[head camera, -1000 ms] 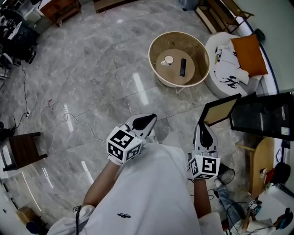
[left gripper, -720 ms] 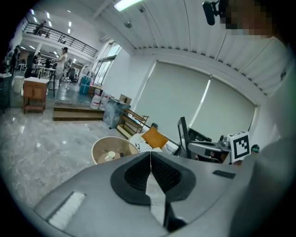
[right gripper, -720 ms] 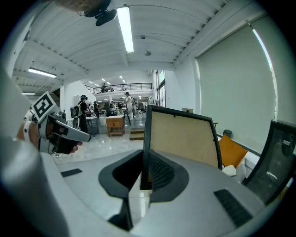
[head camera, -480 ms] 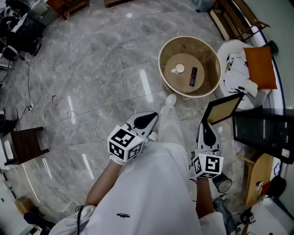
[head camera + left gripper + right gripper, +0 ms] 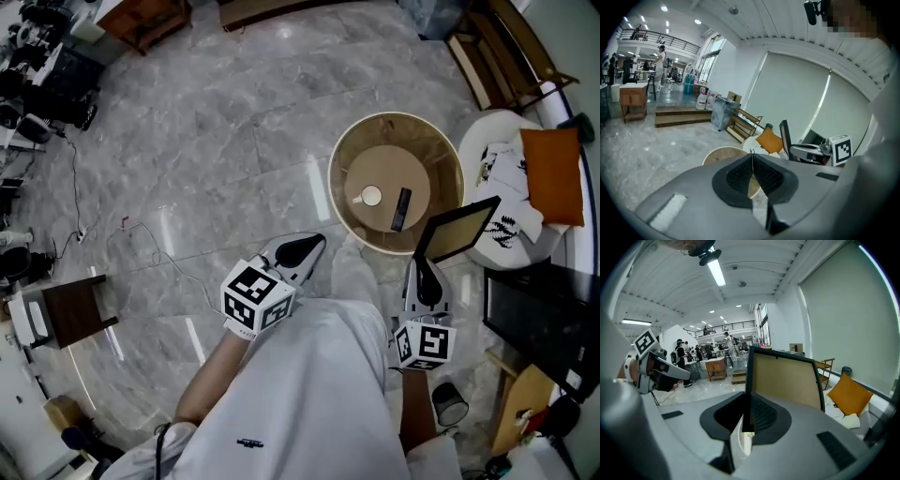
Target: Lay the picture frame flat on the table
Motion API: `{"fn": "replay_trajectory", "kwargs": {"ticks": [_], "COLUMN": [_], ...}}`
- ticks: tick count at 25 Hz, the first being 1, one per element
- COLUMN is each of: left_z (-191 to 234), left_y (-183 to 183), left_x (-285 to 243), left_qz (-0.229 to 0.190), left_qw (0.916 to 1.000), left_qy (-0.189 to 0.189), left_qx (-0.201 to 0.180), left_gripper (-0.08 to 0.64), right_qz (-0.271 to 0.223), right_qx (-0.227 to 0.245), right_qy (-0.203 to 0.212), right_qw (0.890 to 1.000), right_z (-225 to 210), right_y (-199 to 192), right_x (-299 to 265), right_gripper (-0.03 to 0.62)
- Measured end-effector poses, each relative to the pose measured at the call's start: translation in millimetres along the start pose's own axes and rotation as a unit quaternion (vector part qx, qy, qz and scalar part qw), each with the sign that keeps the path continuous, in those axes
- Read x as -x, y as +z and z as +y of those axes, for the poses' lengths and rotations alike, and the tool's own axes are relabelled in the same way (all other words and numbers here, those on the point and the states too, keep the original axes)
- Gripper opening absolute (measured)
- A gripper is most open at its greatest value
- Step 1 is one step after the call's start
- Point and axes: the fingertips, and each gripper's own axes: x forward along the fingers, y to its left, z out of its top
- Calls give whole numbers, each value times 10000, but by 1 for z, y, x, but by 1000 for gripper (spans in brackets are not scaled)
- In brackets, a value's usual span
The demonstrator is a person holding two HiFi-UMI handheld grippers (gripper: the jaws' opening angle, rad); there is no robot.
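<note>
The picture frame (image 5: 457, 230), black-edged with a tan backing, is held upright off the floor, just over the near right rim of the round table (image 5: 341, 159). My right gripper (image 5: 421, 266) is shut on the frame's lower edge. In the right gripper view the frame (image 5: 787, 378) rises from between the jaws of that gripper (image 5: 746, 414). My left gripper (image 5: 309, 246) is shut and holds nothing; it hangs to the left of the table, apart from the frame. In the left gripper view its pads (image 5: 761, 174) meet in a thin line.
On the table's sunken top lie a white cup (image 5: 371, 196) and a black remote (image 5: 401, 208). A white armchair with an orange cushion (image 5: 550, 174) stands behind the frame. A dark screen (image 5: 544, 319) is at the right, a wooden stool (image 5: 66, 314) at the left, a cable (image 5: 141, 234) on the floor.
The round table has come nearer and lower in the head view as the person stepped toward it. The frame stayed in my right gripper and now overlaps the table's rim.
</note>
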Motion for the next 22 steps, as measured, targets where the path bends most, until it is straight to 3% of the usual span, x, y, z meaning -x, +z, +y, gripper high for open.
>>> {"fn": "replay_trajectory", "kwargs": {"ticks": [5,14,22], "left_z": [35,73,97], "left_y": [49,77,101], "left_x": [-37,-72,-96], "left_qz": [73,296,372], "left_qw": [9999,9994,9987], "left_qy": [74,-135,-344], "left_qx": [-4,141,30], "left_gripper": [5,5,5], "right_qz": [26,135,430], "right_qx": [-126,-50,-168], "right_qy": [46,-77,-238], "right_qw": [9999,9999,9986], "right_z": [-26,-40,-42], "right_y": [28,61,56], "right_x": [-62,-119,-149], "right_gripper": [37,37,37]}}
